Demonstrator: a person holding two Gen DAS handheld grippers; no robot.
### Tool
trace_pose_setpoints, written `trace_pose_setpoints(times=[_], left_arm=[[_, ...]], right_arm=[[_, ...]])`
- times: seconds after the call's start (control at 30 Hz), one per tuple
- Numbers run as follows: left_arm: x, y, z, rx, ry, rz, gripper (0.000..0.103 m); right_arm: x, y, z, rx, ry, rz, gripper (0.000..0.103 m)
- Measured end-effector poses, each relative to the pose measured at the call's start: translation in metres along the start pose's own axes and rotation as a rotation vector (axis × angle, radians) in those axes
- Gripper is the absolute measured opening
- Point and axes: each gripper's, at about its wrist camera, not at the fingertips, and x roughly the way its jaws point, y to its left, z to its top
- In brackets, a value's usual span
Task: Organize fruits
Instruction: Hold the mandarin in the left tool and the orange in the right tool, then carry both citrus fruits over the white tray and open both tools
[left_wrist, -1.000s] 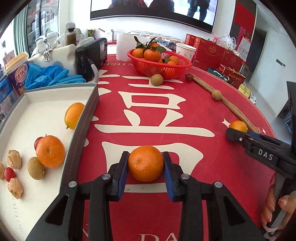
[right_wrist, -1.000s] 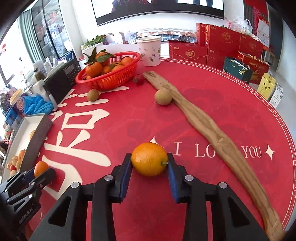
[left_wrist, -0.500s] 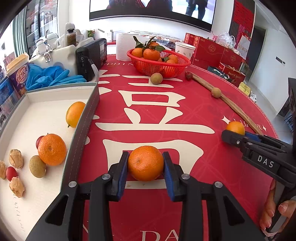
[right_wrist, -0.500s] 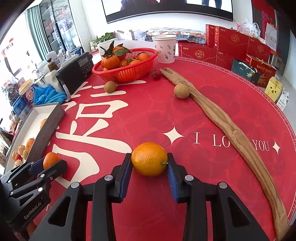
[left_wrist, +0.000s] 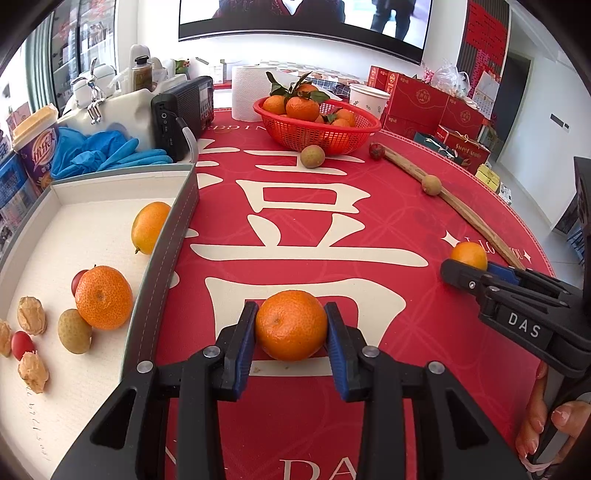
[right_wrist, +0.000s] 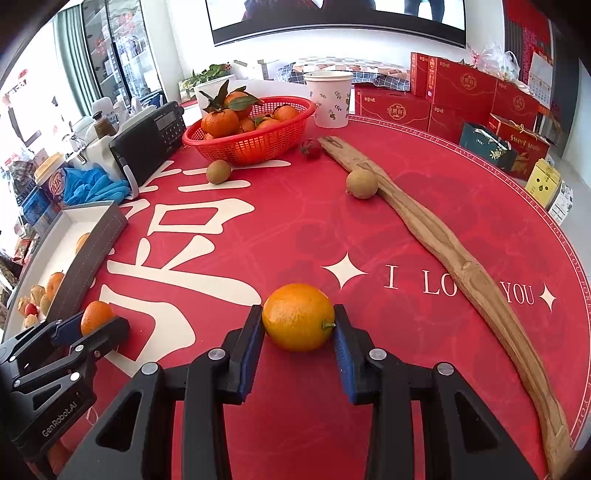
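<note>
My left gripper (left_wrist: 291, 328) is shut on a bumpy orange mandarin (left_wrist: 291, 324), held over the red tablecloth just right of the white tray (left_wrist: 162, 251). My right gripper (right_wrist: 298, 321) is shut on a smooth orange (right_wrist: 297, 316) with a small stem, over the cloth near the "I LOVE YOU" lettering. Each gripper shows in the other's view: the right one (left_wrist: 466, 263) at the right, the left one (right_wrist: 96, 319) at the lower left. The tray holds an orange (left_wrist: 149, 227), a mandarin (left_wrist: 103, 297), a kiwi-like fruit (left_wrist: 74, 336), small red fruits and husked fruits.
A red basket (left_wrist: 317, 134) of leafy mandarins stands at the back. Two brown fruits (right_wrist: 218, 171) (right_wrist: 362, 183), a strawberry (right_wrist: 311, 148) and a long wooden strip (right_wrist: 443, 240) lie on the cloth. A black radio (left_wrist: 184, 110), blue gloves (left_wrist: 107, 153) and a paper cup (right_wrist: 330, 98) stand behind.
Both grippers keep their fruit. The right gripper has drawn back and left from the wooden strip, nearer the left gripper. The left gripper has shifted only slightly.
</note>
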Motion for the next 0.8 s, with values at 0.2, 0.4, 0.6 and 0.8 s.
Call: trace_pose_setpoints(times=[0.2,0.4,0.6,0.8], left_arm=[[0.000,-0.001,0.000,0.002,0.000,0.002,0.039],[0.000,-0.001,0.000,0.005,0.001,0.005,0.039],[0.000,0.001,0.000,-0.001,-0.002,-0.015,0.039],[-0.003,0.009,0.001,-0.039,-0.020,-0.038,0.038]], right_arm=[[0.002,0.004,0.000,-0.029,-0.004,-0.027,0.038],[0.008,0.005,0.004,-0.039,0.000,-0.058,0.072],[0.010,0.000,0.010,-0.021,-0.016,-0.078,0.038],[0.001,-0.002,0.009,0.013,-0.035,0.002,0.038]])
